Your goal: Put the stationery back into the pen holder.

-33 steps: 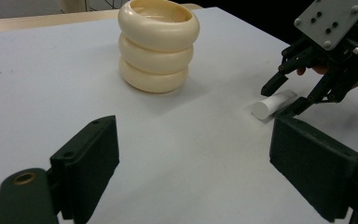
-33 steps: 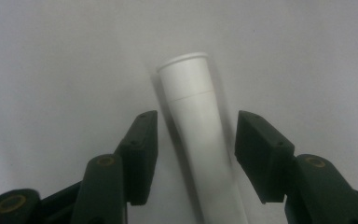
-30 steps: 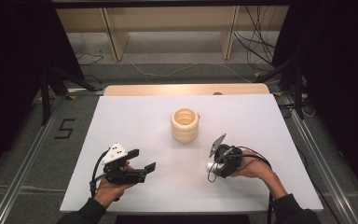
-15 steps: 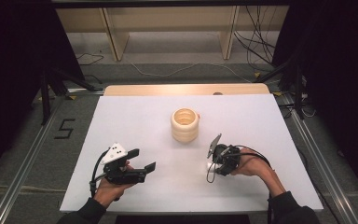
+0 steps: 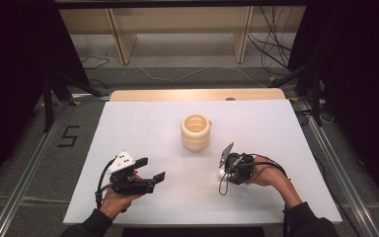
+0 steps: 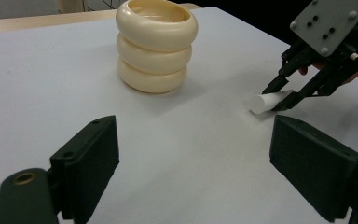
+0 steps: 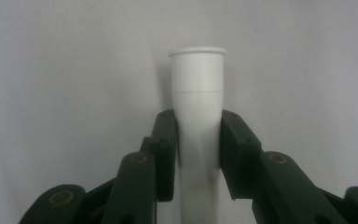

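Note:
A short white tube (image 7: pixel 198 84) lies on the white table between the jaws of my right gripper (image 7: pixel 198 140). The jaws have just been closing, and both pads (image 7: pixel 167 140) now press its sides. In the high view this right gripper (image 5: pixel 223 172) sits right of centre, tilted down onto the white tube (image 5: pixel 221 174). A cream holder of three stacked rings (image 5: pixel 196 133) stands upright mid-table, just behind it. My left gripper (image 5: pixel 152 168) rests at the front left, open and holding nothing. In the left gripper view, its jaws (image 6: pixel 200 163) frame the ringed holder (image 6: pixel 156 44), the white tube (image 6: pixel 265 102) and the right gripper (image 6: pixel 279 95).
The white tabletop (image 5: pixel 143 123) has a wooden strip (image 5: pixel 197 95) along its far edge. Metal rails (image 5: pixel 29 173) run down both sides on the floor. Shelf legs and cables (image 5: pixel 276 54) lie beyond the table.
The right gripper's jaws have drawn together onto the white tube. Both hands have kept their places, and the ringed holder has not moved.

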The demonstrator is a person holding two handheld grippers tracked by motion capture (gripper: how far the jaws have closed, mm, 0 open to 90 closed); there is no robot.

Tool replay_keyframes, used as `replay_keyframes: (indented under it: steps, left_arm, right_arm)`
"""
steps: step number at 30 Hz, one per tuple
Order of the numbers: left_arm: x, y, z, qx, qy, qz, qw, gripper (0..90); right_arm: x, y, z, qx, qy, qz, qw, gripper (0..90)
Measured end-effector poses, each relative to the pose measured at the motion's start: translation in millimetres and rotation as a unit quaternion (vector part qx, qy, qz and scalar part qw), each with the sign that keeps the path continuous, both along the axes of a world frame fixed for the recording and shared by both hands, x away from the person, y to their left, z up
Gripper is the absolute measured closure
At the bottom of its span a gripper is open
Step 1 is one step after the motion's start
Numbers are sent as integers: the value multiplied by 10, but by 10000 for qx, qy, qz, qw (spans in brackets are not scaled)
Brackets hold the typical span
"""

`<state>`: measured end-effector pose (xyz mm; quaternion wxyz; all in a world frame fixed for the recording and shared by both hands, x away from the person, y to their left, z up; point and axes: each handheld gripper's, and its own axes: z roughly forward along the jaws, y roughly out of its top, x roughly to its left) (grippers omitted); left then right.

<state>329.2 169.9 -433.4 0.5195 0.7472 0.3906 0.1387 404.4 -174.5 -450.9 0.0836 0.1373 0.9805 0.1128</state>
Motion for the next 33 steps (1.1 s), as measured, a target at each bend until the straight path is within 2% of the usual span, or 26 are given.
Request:
replay_keyframes:
  steps: [4,8,13,18,21,29,33]
  left_arm:
    - [0,0,1,-13,-16,38,10000,150]
    - [-3,11,8,-35,-57,63,10000,149]
    - [-10,18,16,-81,-139,73,9998,149]
    - [-9,21,15,-70,-171,88,9998,149]
    - [-14,26,20,-74,-213,91,9997,149]
    - [-19,47,34,-153,-308,138,9993,149]
    - [-18,57,37,-169,-333,158,9992,149]
  right_arm:
    - [7,-50,58,332,-42,-33,9994,691]
    - [19,-89,142,767,-112,-152,9969,691]
    - [42,-131,225,1439,-277,-379,9885,691]
    - [46,-144,288,1877,-445,-521,9798,691]
    - [50,-145,306,2150,-496,-616,9734,691]
    - [52,-133,302,2377,-537,-746,9670,690]
    - [53,-128,309,2535,-539,-790,9626,690]
